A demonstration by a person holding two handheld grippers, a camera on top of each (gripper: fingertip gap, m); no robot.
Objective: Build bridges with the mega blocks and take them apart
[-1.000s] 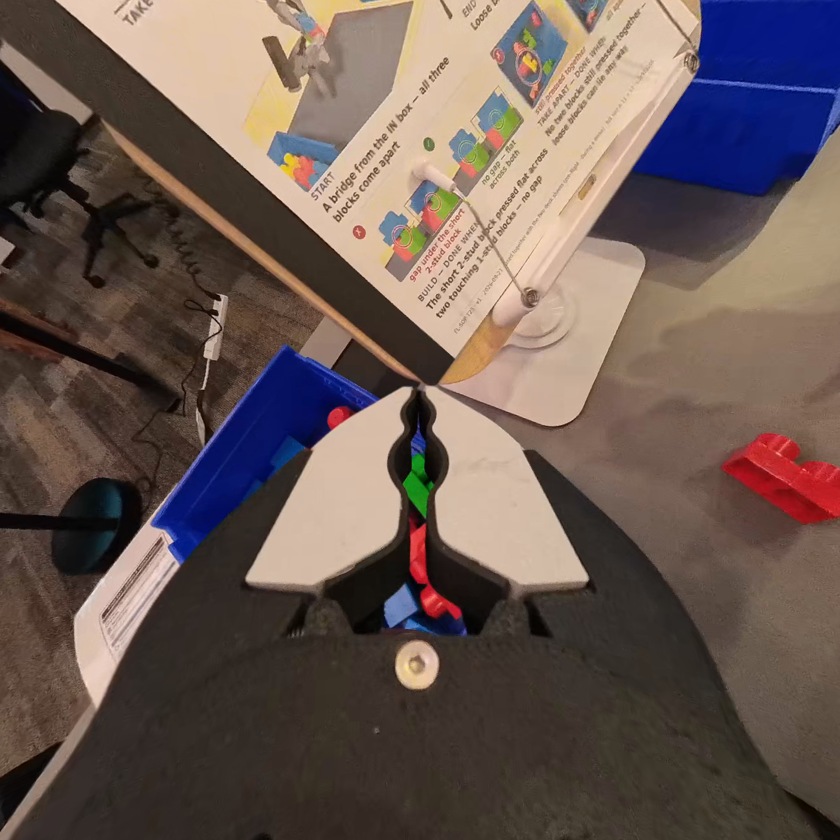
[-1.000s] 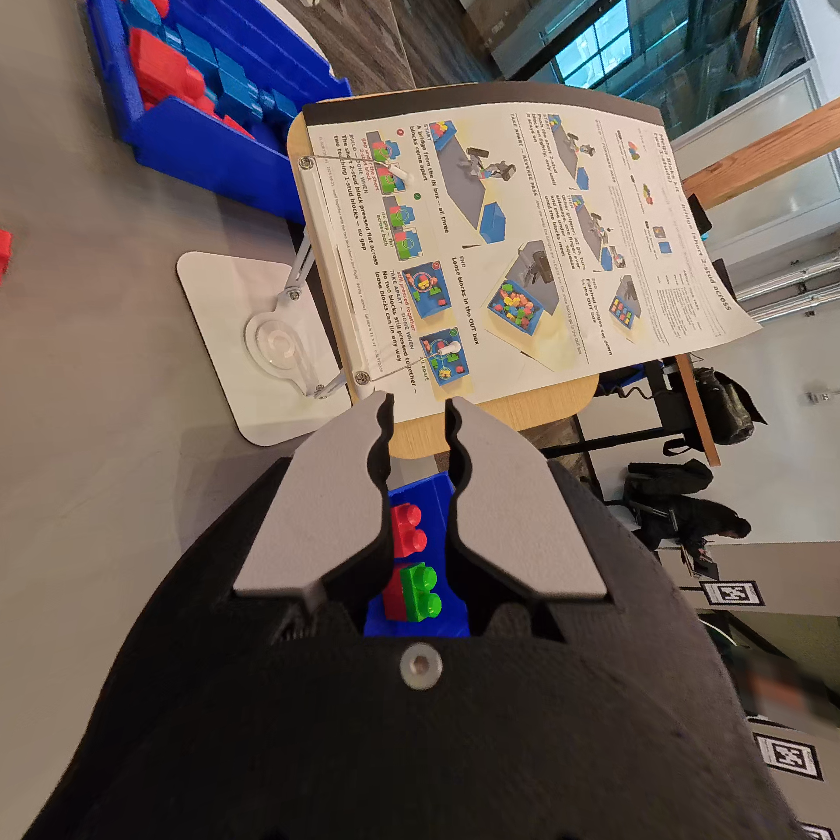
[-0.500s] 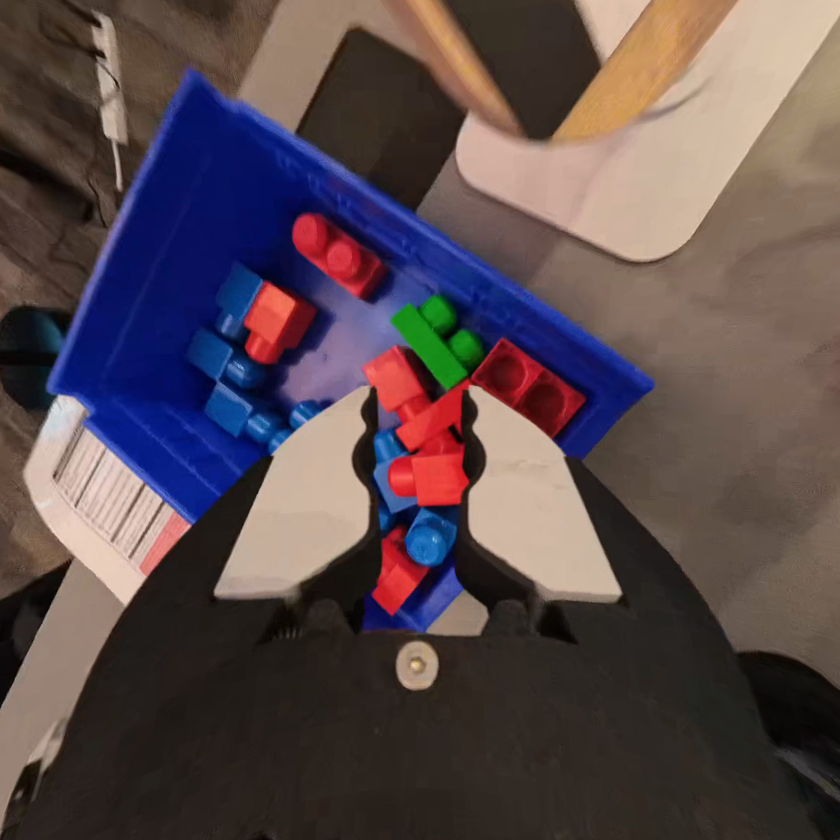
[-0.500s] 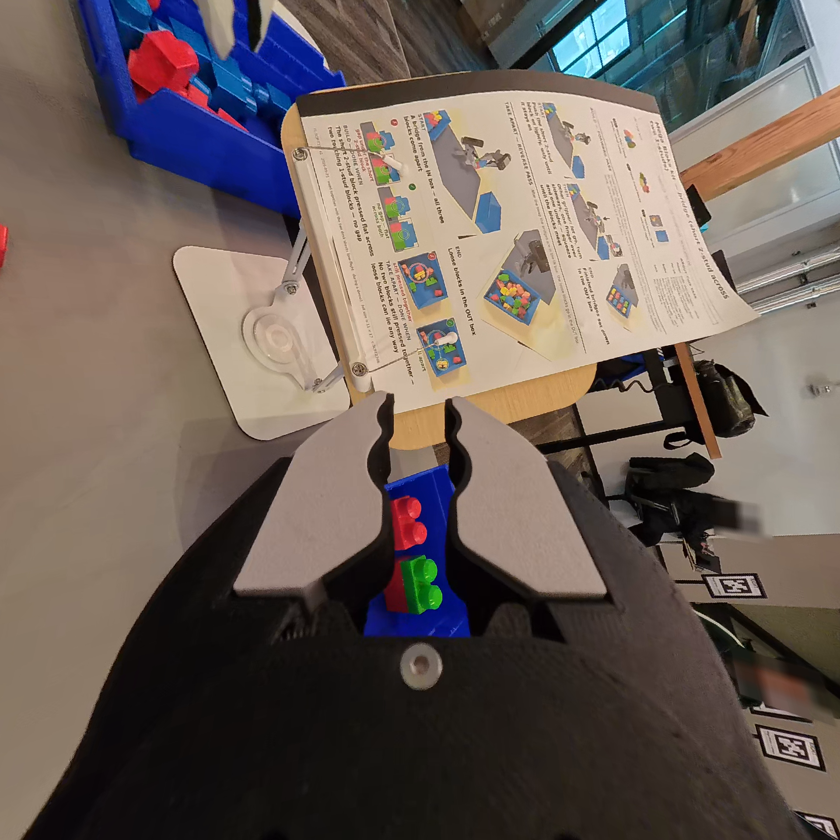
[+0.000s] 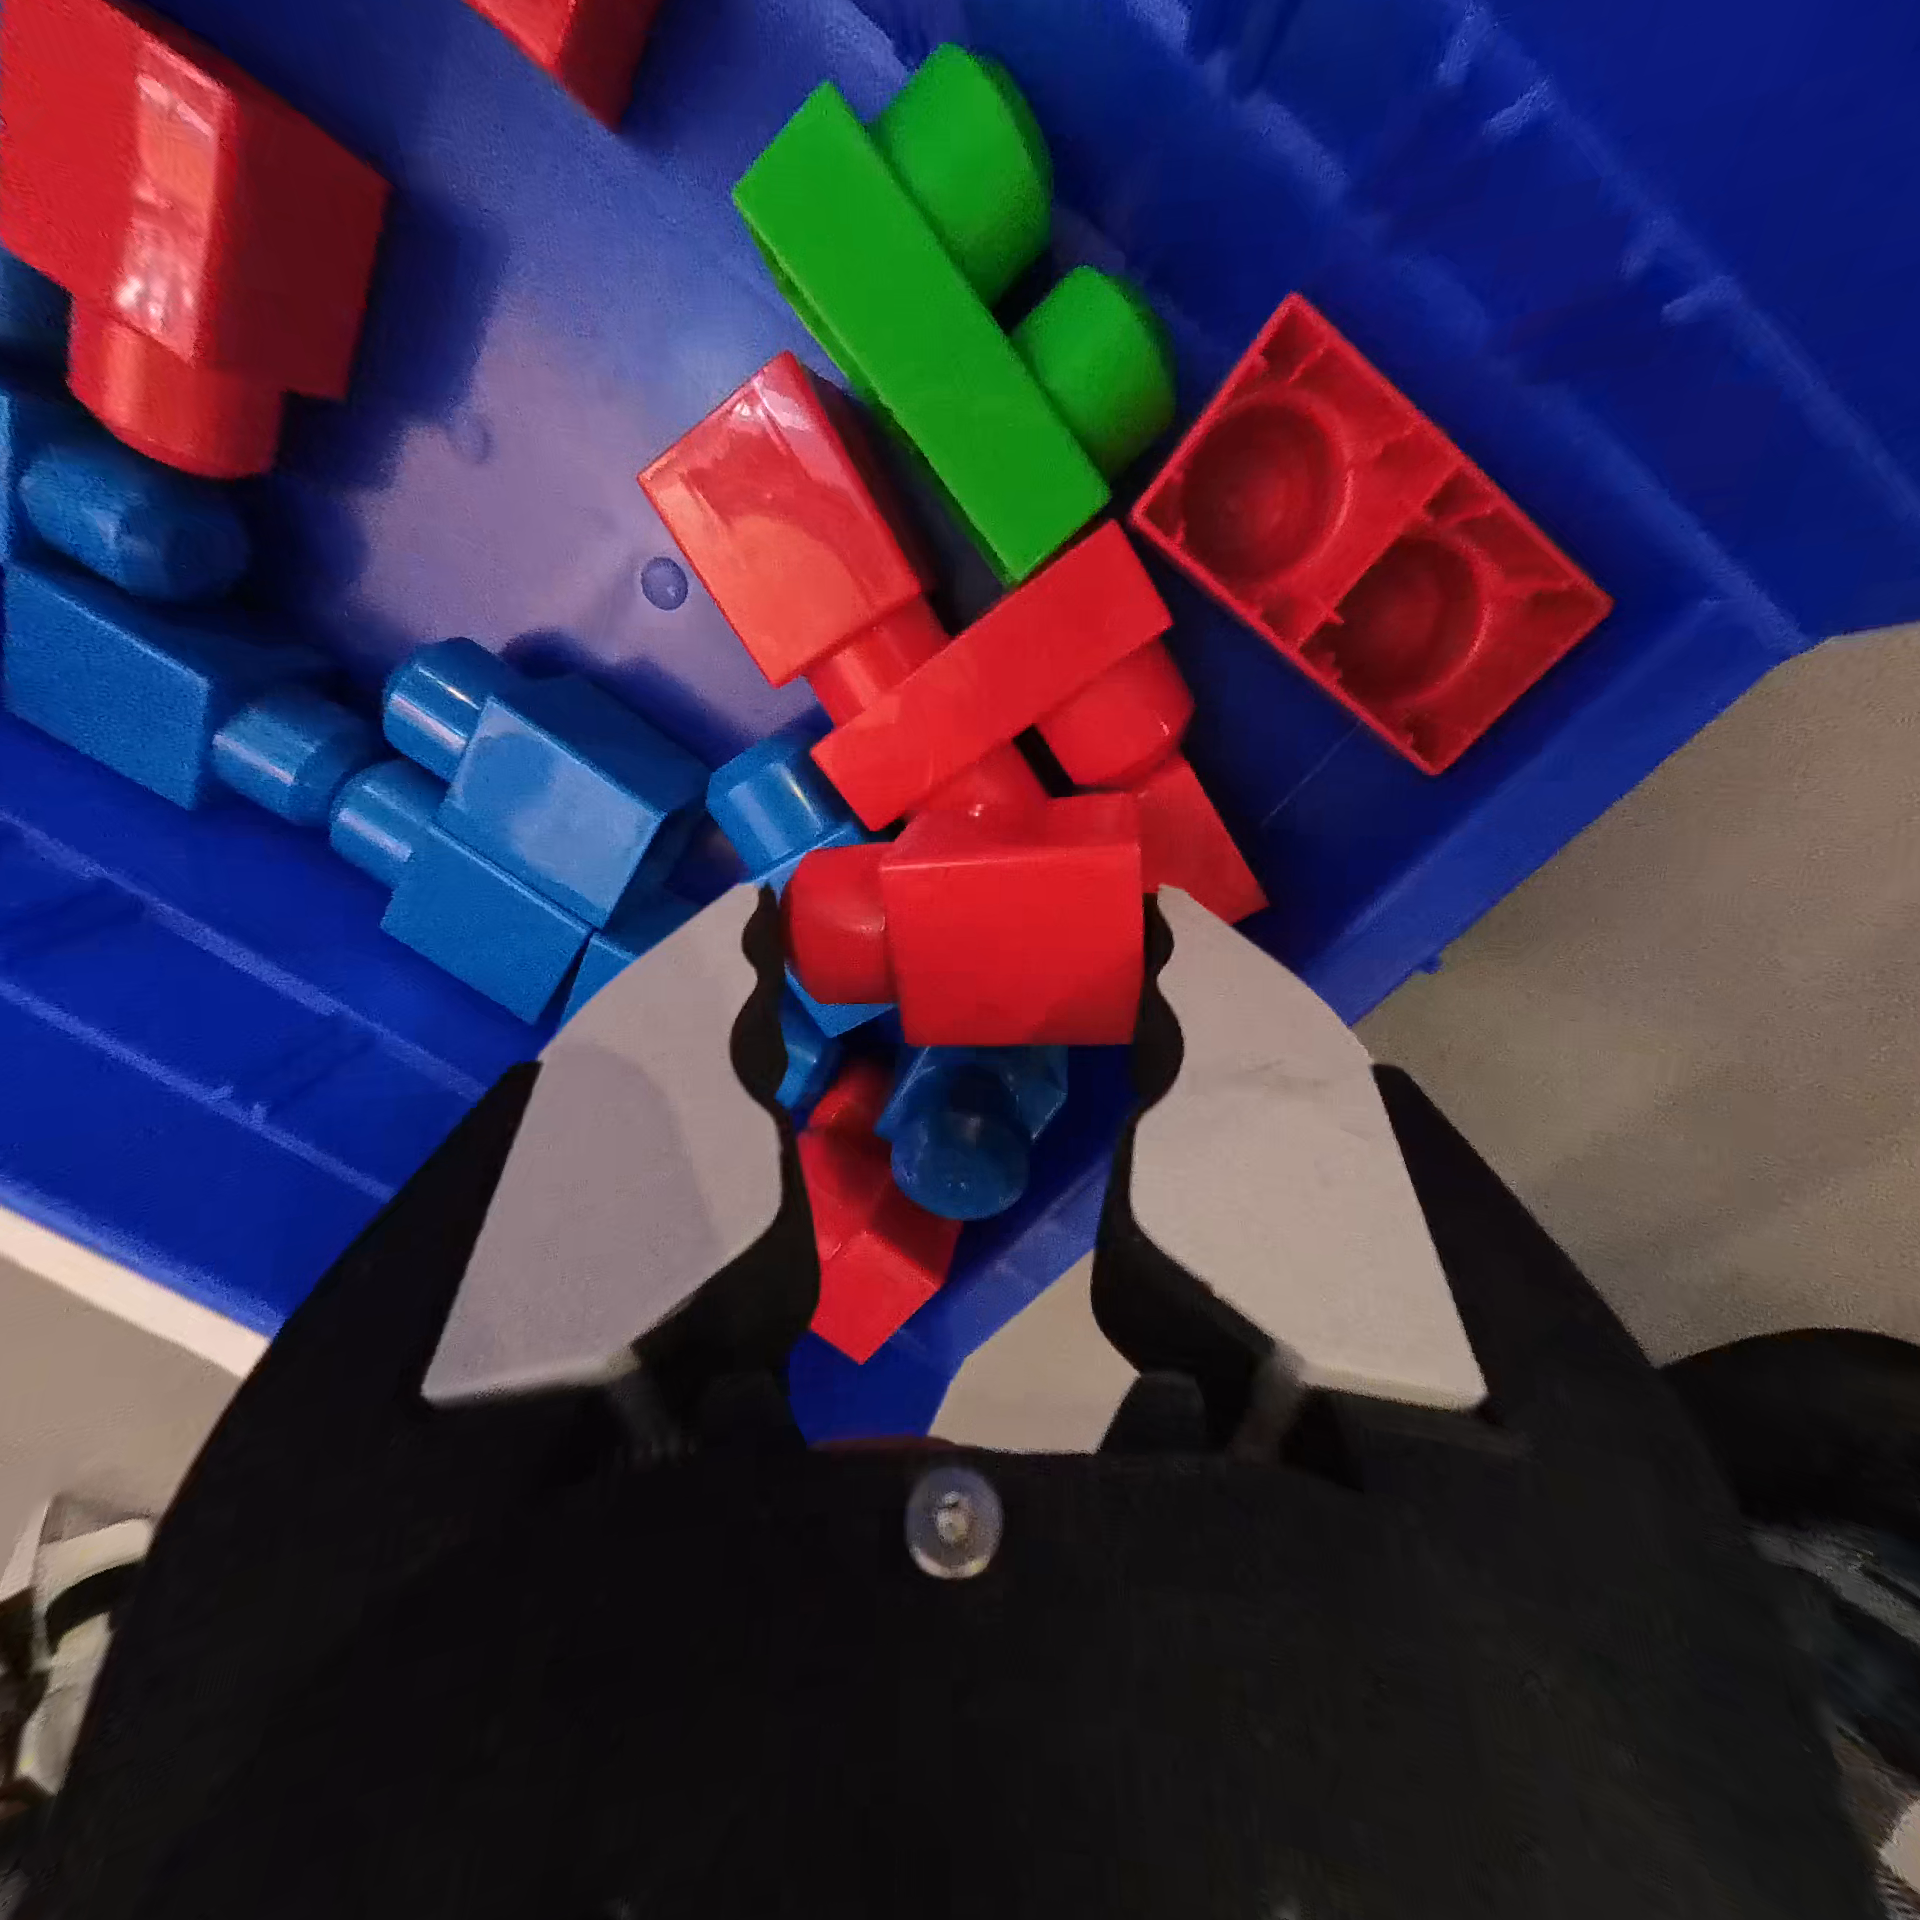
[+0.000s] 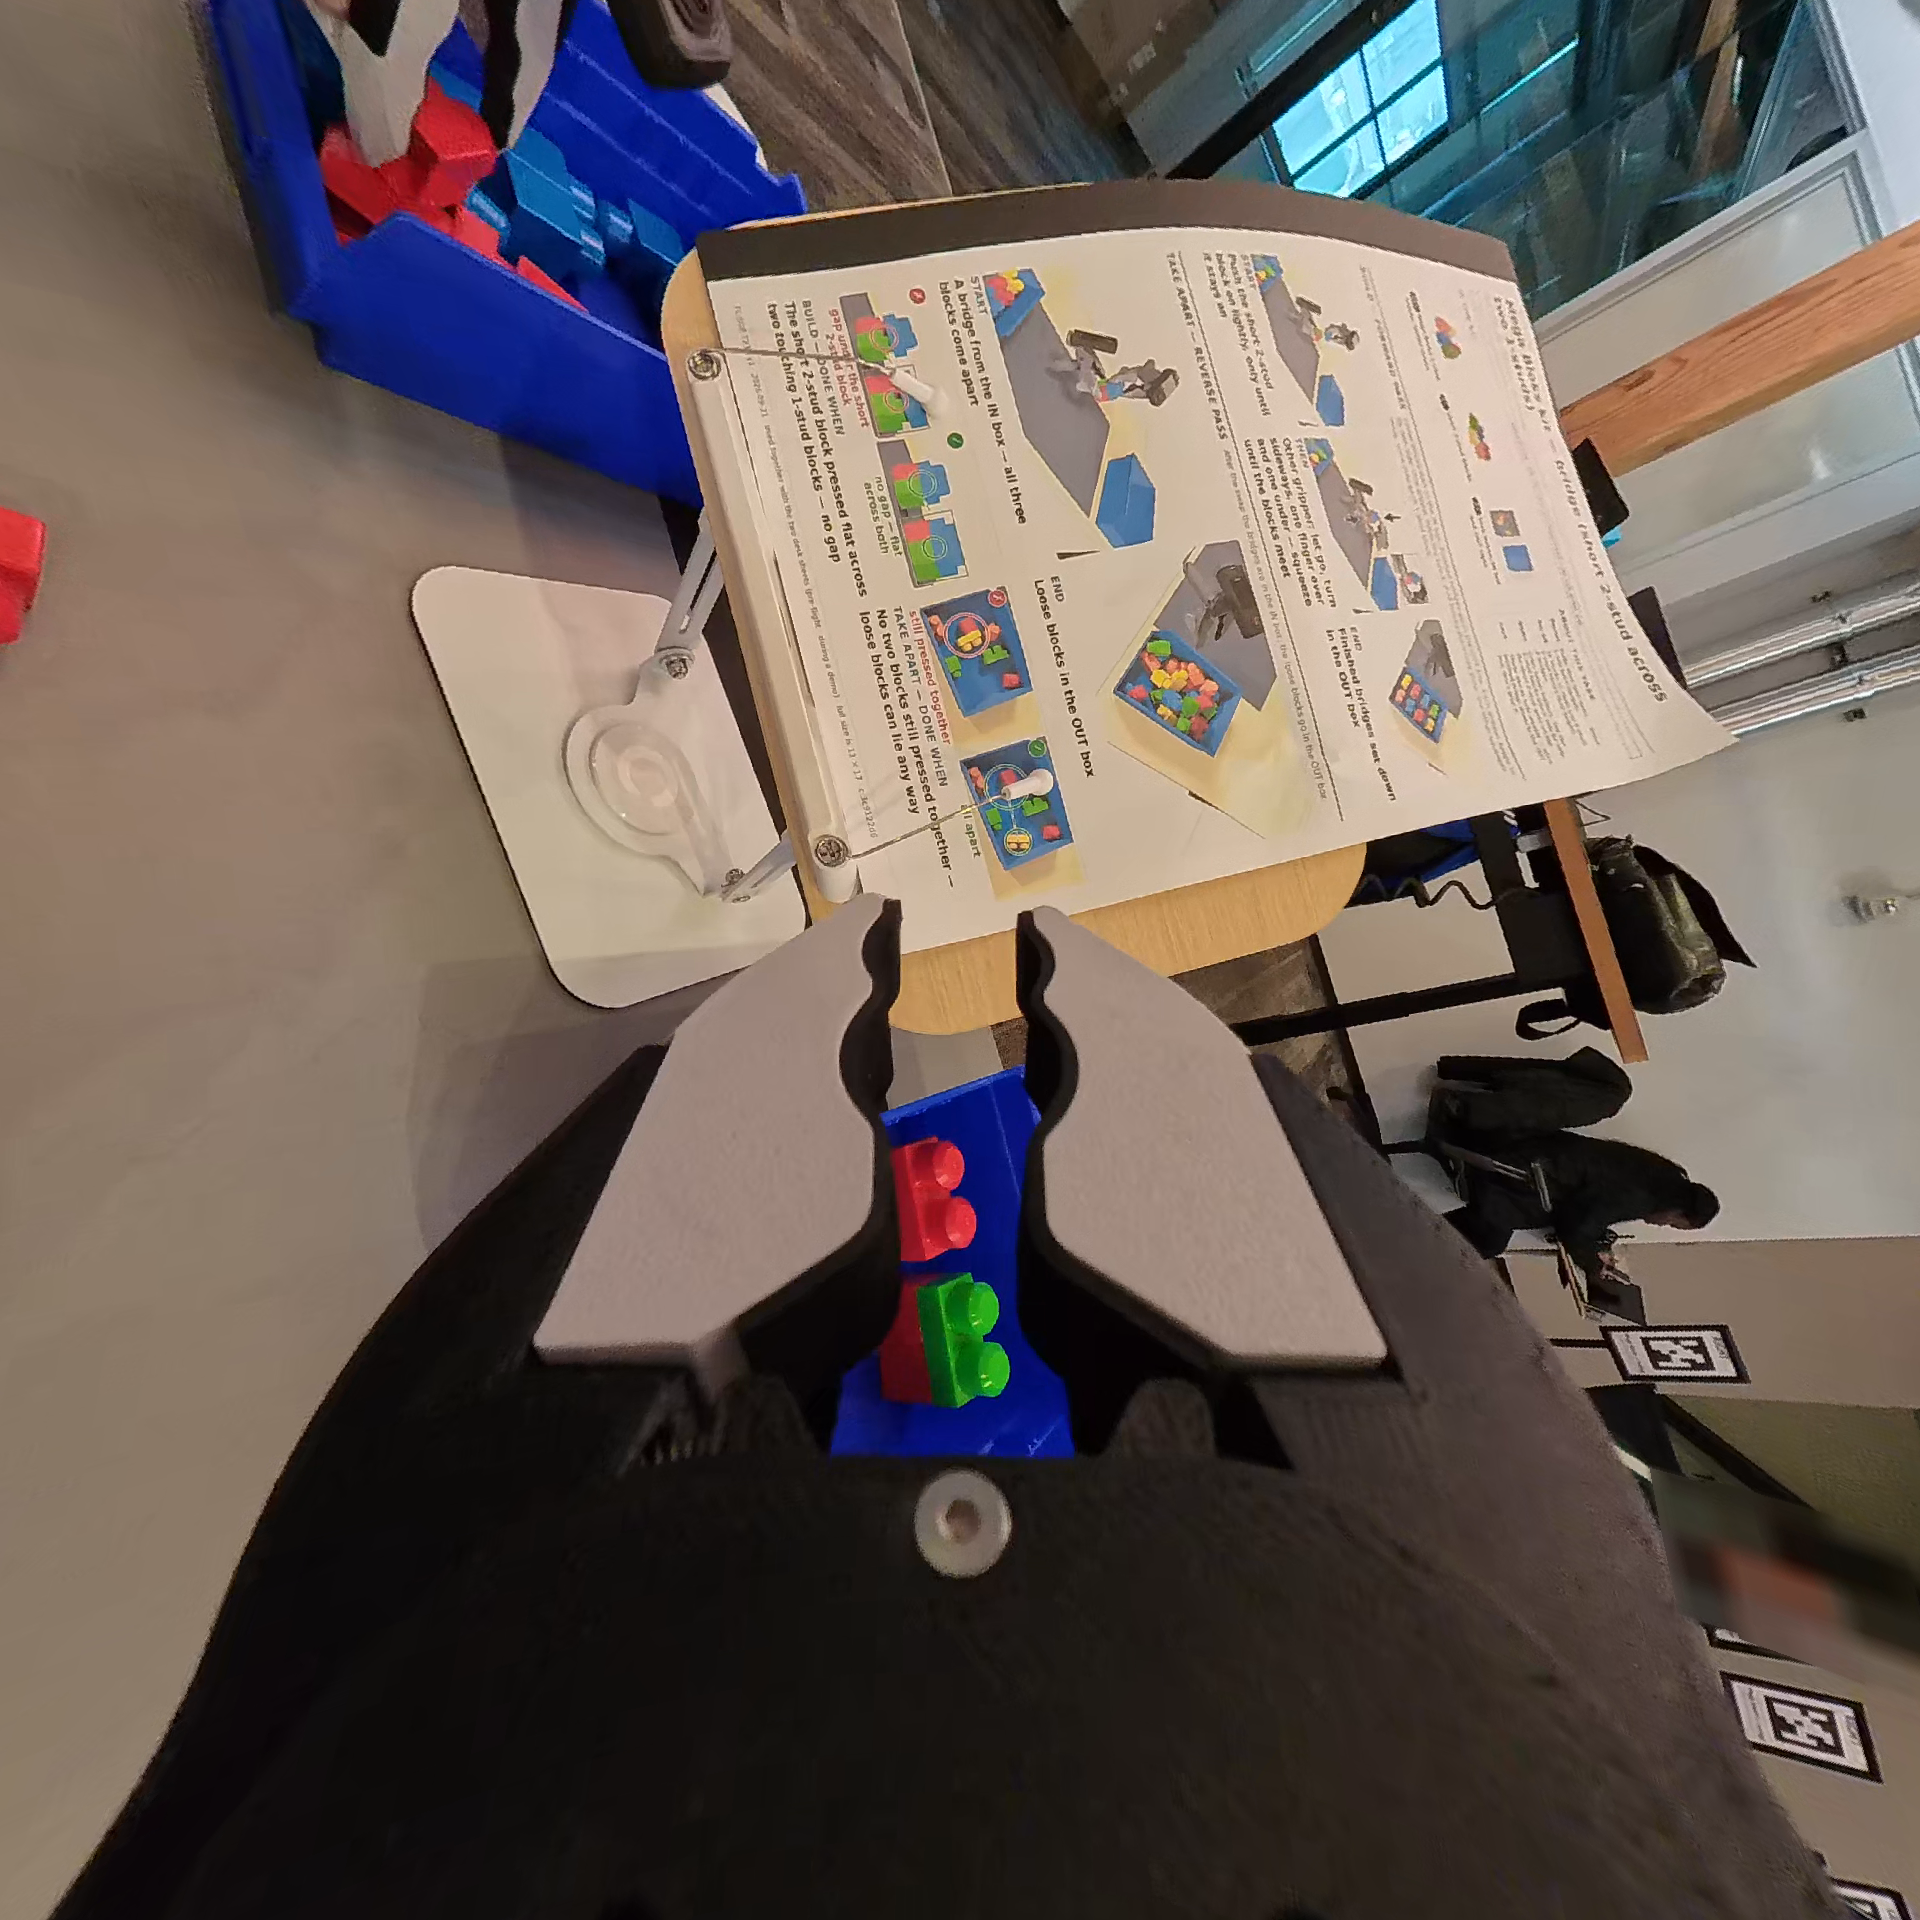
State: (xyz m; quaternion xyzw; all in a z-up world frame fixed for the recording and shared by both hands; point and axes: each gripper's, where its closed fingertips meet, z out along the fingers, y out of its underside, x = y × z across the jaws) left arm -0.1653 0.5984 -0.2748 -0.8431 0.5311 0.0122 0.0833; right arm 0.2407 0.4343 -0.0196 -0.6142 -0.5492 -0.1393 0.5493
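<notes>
In the left wrist view my left gripper (image 5: 956,914) is open and low inside a blue bin (image 5: 1558,260) of loose blocks. A red one-stud block (image 5: 1013,930) lies between its fingertips; the left pad stands clear of the stud, so the block is not gripped. A green two-stud block (image 5: 935,312), an upturned red two-stud block (image 5: 1371,535) and blue blocks (image 5: 540,800) lie around it. My right gripper (image 6: 956,914) is partly open with nothing between its pads. It hovers over a second blue bin (image 6: 997,1101) holding a red block (image 6: 930,1195) and a green block (image 6: 961,1340).
An instruction sheet (image 6: 1143,520) on a wooden stand with a white base (image 6: 540,707) stands between the two bins. A red block (image 6: 16,571) lies on the grey table at the left edge. The left gripper (image 6: 447,114) shows at the far bin (image 6: 488,343). Left tips to right tips: about 50 cm.
My left gripper has tipped down into the bin, dropped close to the blocks and opened from shut to wide around the red block. My right gripper has barely moved.
</notes>
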